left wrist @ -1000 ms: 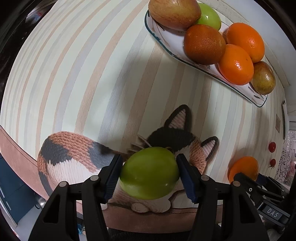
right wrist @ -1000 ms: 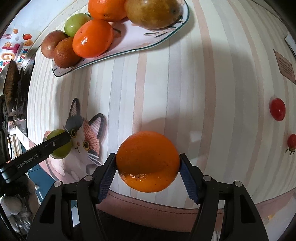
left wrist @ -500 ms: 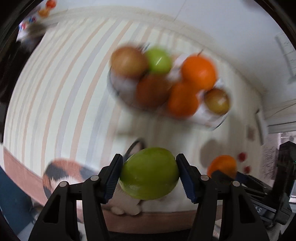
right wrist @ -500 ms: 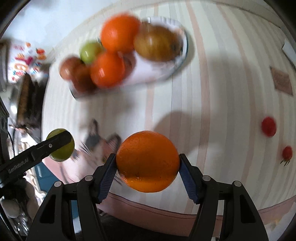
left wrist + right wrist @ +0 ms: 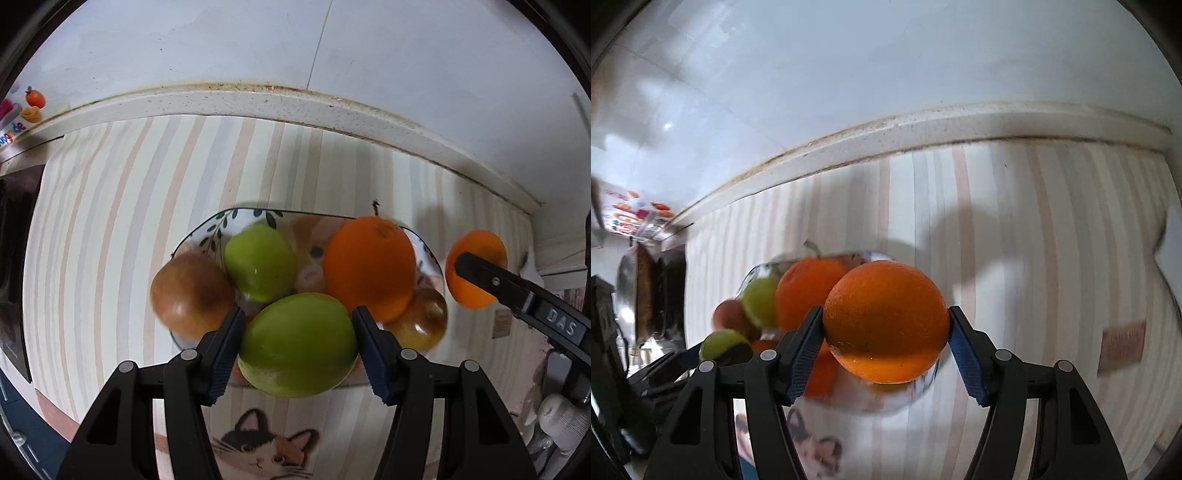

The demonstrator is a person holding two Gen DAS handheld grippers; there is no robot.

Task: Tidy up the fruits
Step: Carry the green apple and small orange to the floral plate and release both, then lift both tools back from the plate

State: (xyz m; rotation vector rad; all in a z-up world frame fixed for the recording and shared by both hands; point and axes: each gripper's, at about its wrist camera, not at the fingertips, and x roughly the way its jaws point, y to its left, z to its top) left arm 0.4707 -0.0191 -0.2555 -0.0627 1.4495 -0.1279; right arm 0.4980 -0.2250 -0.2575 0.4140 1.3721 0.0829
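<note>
My left gripper [image 5: 297, 343] is shut on a green apple [image 5: 297, 343] and hangs over the near edge of the fruit plate [image 5: 210, 230]. On the plate lie another green apple [image 5: 260, 262], a brownish apple [image 5: 190, 295], a large orange [image 5: 369, 267] and a reddish fruit [image 5: 421, 319]. My right gripper [image 5: 885, 321] is shut on an orange [image 5: 885, 321], which also shows in the left wrist view as an orange [image 5: 476, 273] beyond the plate's right end. From the right wrist the plate [image 5: 916, 391] lies below and left of the held orange.
The striped tablecloth [image 5: 110, 240] with a cat picture [image 5: 258, 450] covers the table. A white ledge [image 5: 295, 103] and wall close the far side. A dark appliance [image 5: 14, 258] stands at the left edge. A small brown label [image 5: 1121, 347] lies on the cloth at right.
Both grippers have risen and travelled toward the plate with their fruit still clamped. The plate went from the top of each view to directly beneath the held fruit.
</note>
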